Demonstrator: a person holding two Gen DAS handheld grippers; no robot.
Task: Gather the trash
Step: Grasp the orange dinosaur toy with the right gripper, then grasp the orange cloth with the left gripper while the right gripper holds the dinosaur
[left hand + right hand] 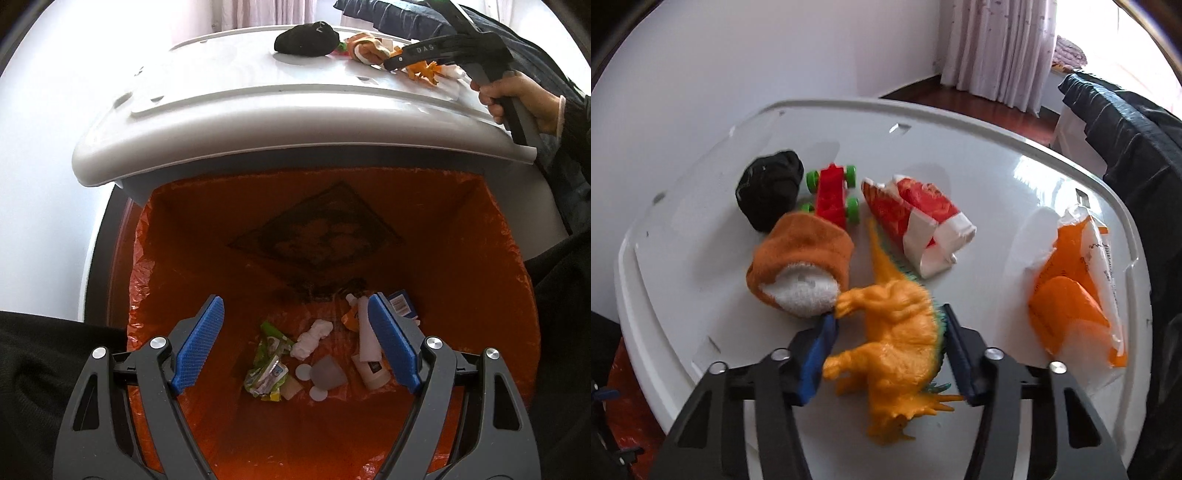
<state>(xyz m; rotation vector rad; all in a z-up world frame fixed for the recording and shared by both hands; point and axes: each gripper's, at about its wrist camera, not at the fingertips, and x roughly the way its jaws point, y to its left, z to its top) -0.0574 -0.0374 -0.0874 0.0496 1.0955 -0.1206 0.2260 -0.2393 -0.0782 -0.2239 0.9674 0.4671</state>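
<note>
White table point(979, 155) holds sock point(801, 251) touching dinosaur point(897, 332).

left claw point(295, 347): spread wide | right claw point(886, 350): parted, tilted downward
</note>
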